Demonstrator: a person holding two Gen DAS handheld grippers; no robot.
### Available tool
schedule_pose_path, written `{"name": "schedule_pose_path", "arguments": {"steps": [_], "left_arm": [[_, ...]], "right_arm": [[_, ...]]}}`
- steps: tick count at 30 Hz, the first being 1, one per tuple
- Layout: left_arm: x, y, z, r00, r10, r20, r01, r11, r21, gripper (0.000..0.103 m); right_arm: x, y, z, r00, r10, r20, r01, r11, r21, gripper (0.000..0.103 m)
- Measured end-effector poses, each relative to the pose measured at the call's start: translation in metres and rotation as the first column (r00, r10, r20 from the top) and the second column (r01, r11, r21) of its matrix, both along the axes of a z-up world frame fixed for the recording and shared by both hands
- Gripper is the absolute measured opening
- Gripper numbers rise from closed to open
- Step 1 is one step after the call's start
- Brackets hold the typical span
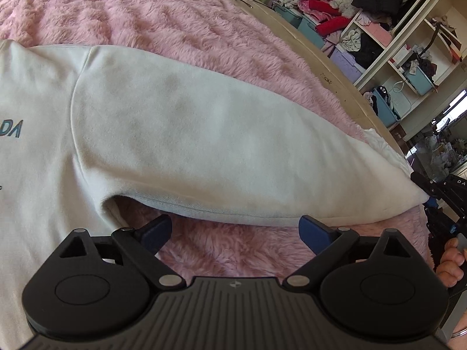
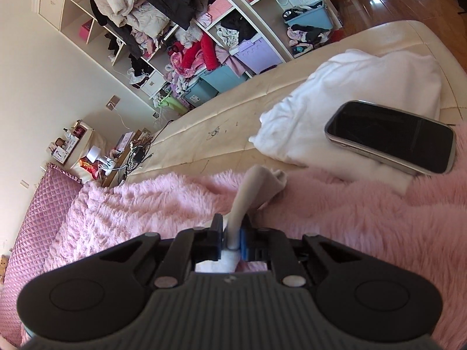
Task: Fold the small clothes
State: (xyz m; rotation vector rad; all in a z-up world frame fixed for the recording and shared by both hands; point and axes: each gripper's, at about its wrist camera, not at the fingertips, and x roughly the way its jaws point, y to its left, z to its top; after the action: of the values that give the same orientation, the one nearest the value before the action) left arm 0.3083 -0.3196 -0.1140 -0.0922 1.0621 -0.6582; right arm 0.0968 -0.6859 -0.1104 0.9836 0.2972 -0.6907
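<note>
A pale grey sweatshirt [image 1: 35, 134] lies flat on the pink fluffy blanket [image 1: 175, 20], its sleeve [image 1: 204, 145] stretched out to the right. My left gripper [image 1: 235, 232] is open and empty, just in front of the sleeve's lower edge. My right gripper [image 2: 230, 237] is shut on the sleeve cuff [image 2: 256, 188], which sticks up between its pads. The right gripper also shows in the left wrist view [image 1: 432, 195] at the sleeve's tip.
A phone [image 2: 391, 137] lies on a folded white cloth [image 2: 350, 93] at the blanket's far edge. Beyond is the beige mattress rim [image 2: 204, 125], then open shelves [image 2: 204, 29] full of clothes and bins. A bedside table [image 2: 87, 151] stands at the left.
</note>
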Motion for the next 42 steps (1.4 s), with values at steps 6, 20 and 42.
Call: {"name": "schedule_pose_path", "arguments": {"steps": [6, 20, 42], "left_arm": [[-0.019, 0.079, 0.023, 0.997, 0.069, 0.035, -0.068, 0.998, -0.019, 0.103], [-0.093, 0.317, 0.051, 0.918, 0.394, 0.036, -0.393, 0.919, -0.044, 0.103], [-0.127, 0.492, 0.02, 0.711, 0.703, -0.015, -0.696, 0.701, -0.156, 0.103]], "right_arm": [[0.017, 0.041, 0.051, 0.994, 0.085, 0.075, -0.079, 0.994, -0.08, 0.003], [0.108, 0.297, 0.141, 0.806, 0.527, 0.269, -0.507, 0.85, -0.143, 0.003], [0.135, 0.622, 0.0, 0.315, 0.949, -0.005, -0.948, 0.314, -0.061, 0.042]]}}
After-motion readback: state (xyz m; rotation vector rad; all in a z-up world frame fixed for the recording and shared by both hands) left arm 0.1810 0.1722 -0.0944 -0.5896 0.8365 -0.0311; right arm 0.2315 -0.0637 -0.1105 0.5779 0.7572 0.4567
